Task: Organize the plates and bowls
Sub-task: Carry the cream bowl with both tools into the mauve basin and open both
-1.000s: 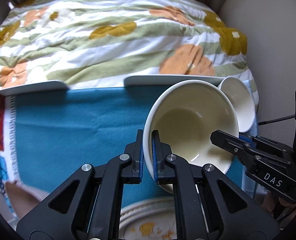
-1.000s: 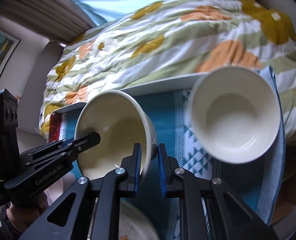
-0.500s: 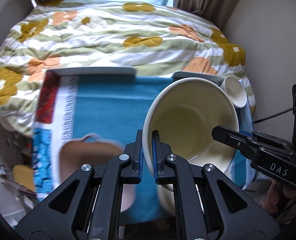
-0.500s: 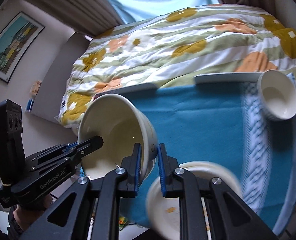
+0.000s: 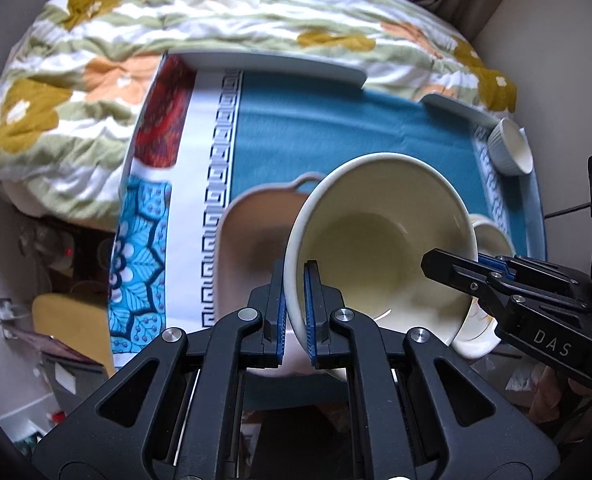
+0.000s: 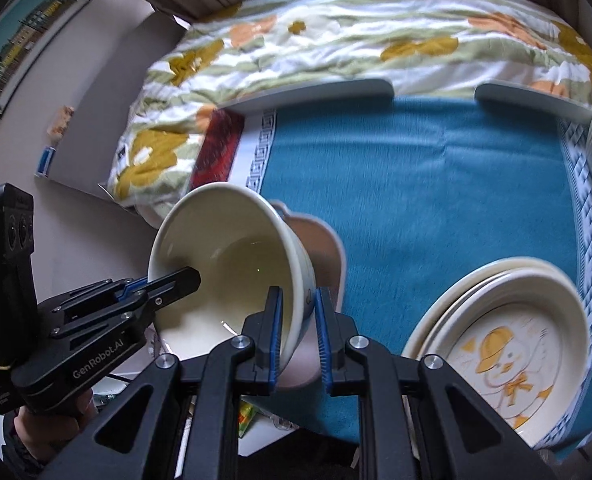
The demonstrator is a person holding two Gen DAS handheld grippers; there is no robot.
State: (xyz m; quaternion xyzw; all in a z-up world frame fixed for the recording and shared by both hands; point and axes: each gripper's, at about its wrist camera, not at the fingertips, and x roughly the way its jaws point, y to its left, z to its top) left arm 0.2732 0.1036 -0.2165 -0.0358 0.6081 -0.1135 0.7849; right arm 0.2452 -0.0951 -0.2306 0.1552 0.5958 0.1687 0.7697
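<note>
Two claws grip one cream bowl (image 5: 379, 240) above the teal-clothed worktop (image 6: 435, 184): your left claw (image 5: 294, 300) pinches its near rim, your right claw (image 6: 297, 332) clamps the opposite wall. Below it sits a pink dish (image 5: 256, 240); stacked plates (image 6: 507, 332) lie to the right.

Black gripper (image 5: 294, 312), blue pads (image 5: 309, 312)

A surface (image 6: 435, 92) draped in a teal cloth (image 6: 435, 184) with patterned borders stands against a bed under a floral duvet (image 6: 335, 40). On the cloth lie a stack of cream plates (image 6: 507, 320), a pinkish handled dish (image 5: 256, 232) and a small white ribbed bowl (image 5: 509, 152).
</note>
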